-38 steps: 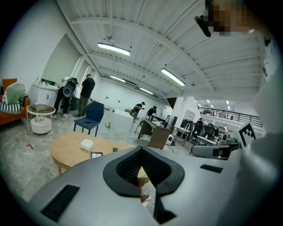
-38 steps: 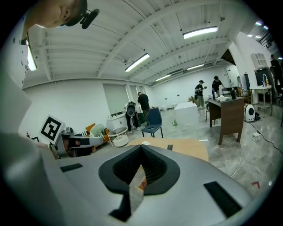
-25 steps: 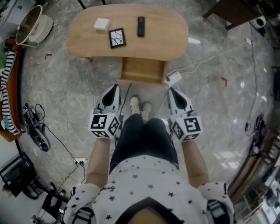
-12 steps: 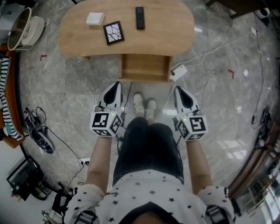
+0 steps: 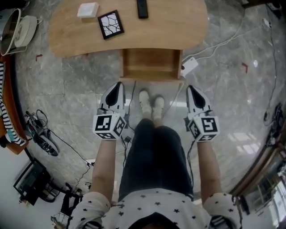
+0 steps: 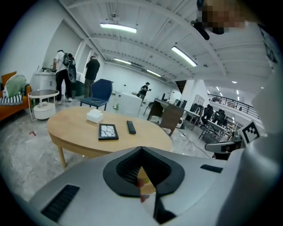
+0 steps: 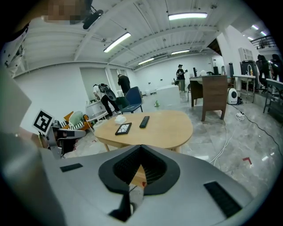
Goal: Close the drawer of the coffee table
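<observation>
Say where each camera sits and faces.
Head view: on the person's head, facing steeply down at the coffee table and its open drawer; shows arms, legs, left gripper, right gripper.
Left gripper view: on the left gripper, facing along its shut jaws toward the table; shirt and right gripper at right.
Right gripper view: on the right gripper, facing likewise; left gripper at left.
Shared: all three show the black remote.

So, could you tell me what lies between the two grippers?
The person's white shoes, in the head view, between the left gripper and the right gripper.
</observation>
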The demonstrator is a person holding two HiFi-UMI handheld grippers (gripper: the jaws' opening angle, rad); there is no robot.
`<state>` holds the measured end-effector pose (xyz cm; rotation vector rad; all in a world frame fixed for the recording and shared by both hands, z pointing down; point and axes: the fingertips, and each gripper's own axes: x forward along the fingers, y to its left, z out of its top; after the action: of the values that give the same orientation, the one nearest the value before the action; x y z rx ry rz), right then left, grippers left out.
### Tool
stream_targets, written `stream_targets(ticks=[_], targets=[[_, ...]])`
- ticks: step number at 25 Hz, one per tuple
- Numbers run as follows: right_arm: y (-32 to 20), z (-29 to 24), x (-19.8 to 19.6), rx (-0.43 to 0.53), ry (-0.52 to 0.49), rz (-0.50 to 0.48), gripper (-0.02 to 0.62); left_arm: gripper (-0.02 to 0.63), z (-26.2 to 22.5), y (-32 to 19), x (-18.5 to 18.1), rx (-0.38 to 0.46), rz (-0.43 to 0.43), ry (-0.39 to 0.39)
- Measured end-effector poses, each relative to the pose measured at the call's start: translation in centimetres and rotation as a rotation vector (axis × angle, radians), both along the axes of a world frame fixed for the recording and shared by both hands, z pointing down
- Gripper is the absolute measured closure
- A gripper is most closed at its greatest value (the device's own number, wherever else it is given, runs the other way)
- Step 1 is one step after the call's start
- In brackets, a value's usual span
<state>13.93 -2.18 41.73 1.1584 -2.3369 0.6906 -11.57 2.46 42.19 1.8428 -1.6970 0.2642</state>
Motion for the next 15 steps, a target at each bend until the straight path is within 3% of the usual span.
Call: stream_targets(ticks=[15], targets=[[0.7, 13.9, 3.4, -0.162, 0.112, 0.067, 0.589, 0.598, 11.6, 0.7, -1.3, -0.116, -0.012, 0.018]])
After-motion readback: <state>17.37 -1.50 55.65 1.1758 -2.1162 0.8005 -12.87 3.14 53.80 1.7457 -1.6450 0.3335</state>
